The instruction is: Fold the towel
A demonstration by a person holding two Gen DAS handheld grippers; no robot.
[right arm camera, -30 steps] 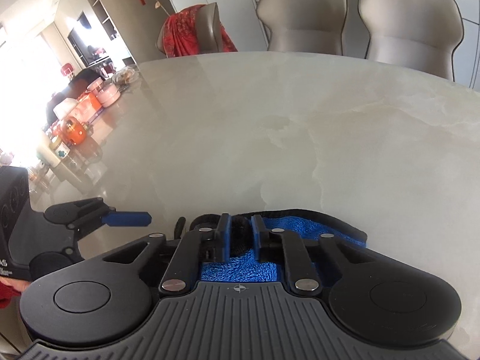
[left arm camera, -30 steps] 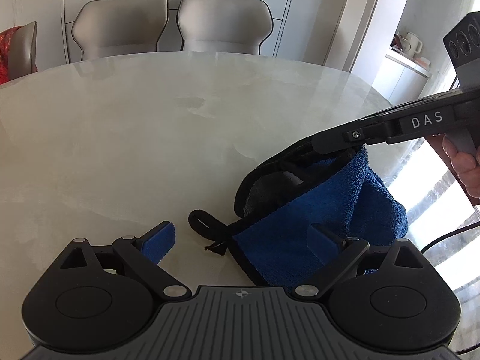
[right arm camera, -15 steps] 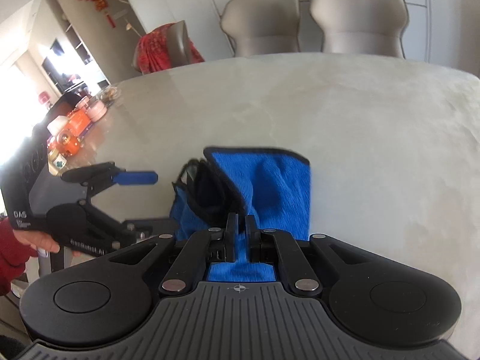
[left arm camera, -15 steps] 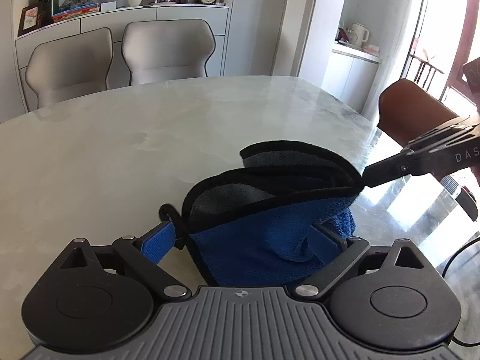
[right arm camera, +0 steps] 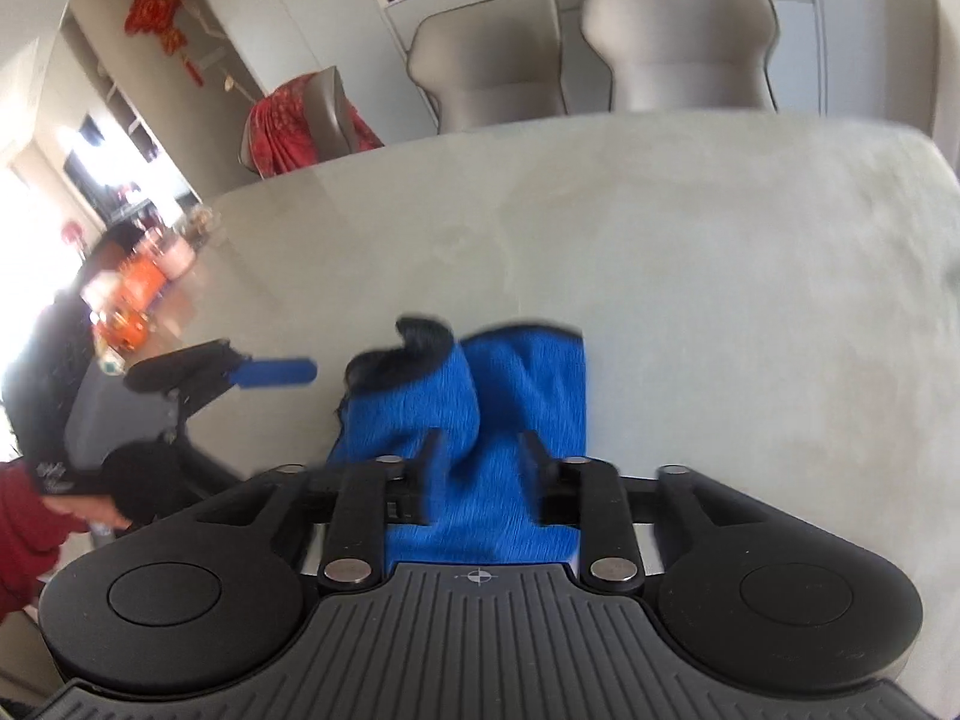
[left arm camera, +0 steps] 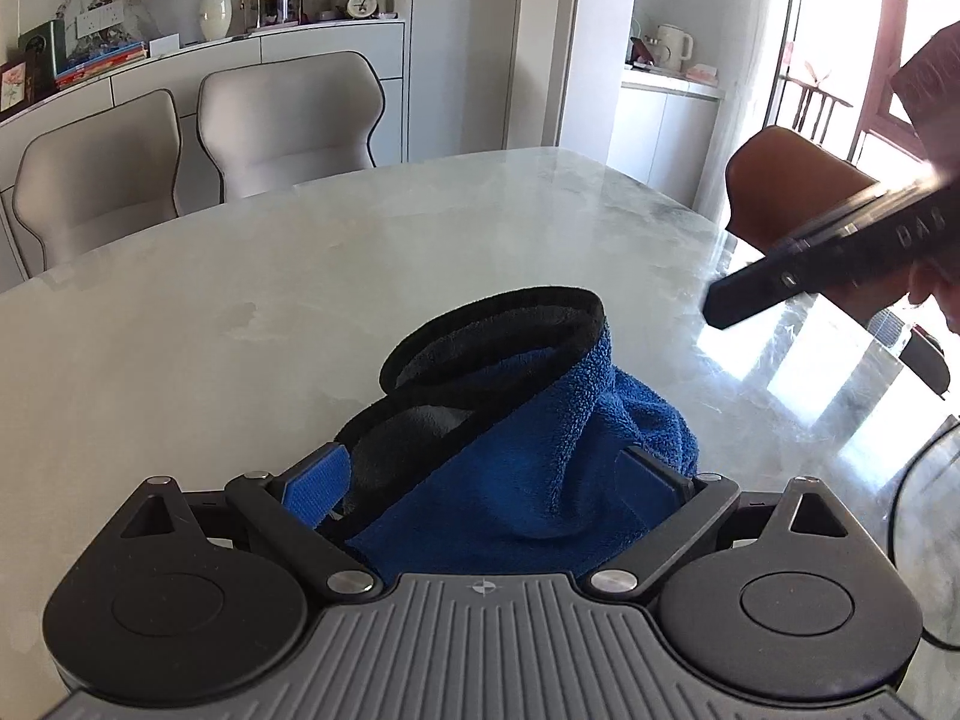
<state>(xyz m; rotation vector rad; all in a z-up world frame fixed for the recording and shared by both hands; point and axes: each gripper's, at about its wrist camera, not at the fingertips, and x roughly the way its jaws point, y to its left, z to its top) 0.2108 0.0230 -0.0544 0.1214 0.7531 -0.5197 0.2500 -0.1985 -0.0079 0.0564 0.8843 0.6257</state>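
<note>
- Left gripper (left arm camera: 480, 480): my two jaws stand wide apart, blue pads facing inward, gripping nothing. The towel's blue pile bulges up into the gap and lies against the right-hand pad; contact with the left-hand pad I cannot confirm.
- Right gripper (right arm camera: 480, 459): my two jaws are parted with blue cloth showing in the gap between them. The right wrist view is motion-blurred, so I cannot tell whether either finger touches the cloth. In the left wrist view this gripper hangs in the air, clear of the cloth.
- Towel (left arm camera: 540, 420): one item, blue terry with a black bound edge and a grey-black reverse. It sits crumpled in a loose heap on the table, directly ahead of both grippers, one black-edged flap curled upward.
- Hands: one hand (right arm camera: 84, 507) with a red sleeve (right arm camera: 24, 534) holds the left gripper's handle at the left edge of the right wrist view. A blurred part of a hand shows behind the other tool.
- Surface: one table (left arm camera: 252, 312), pale marble-look, glossy, with window glare on its right side.
- Seating counted: two pale grey chairs (left arm camera: 288, 114) at the far edge, one brown chair (left arm camera: 792, 168) to the right, one chair draped in red cloth (right arm camera: 300, 120).
- Room: white sideboard (left arm camera: 300, 54) carrying a vase, books and a small clock; bright window beyond the brown chair.
</note>
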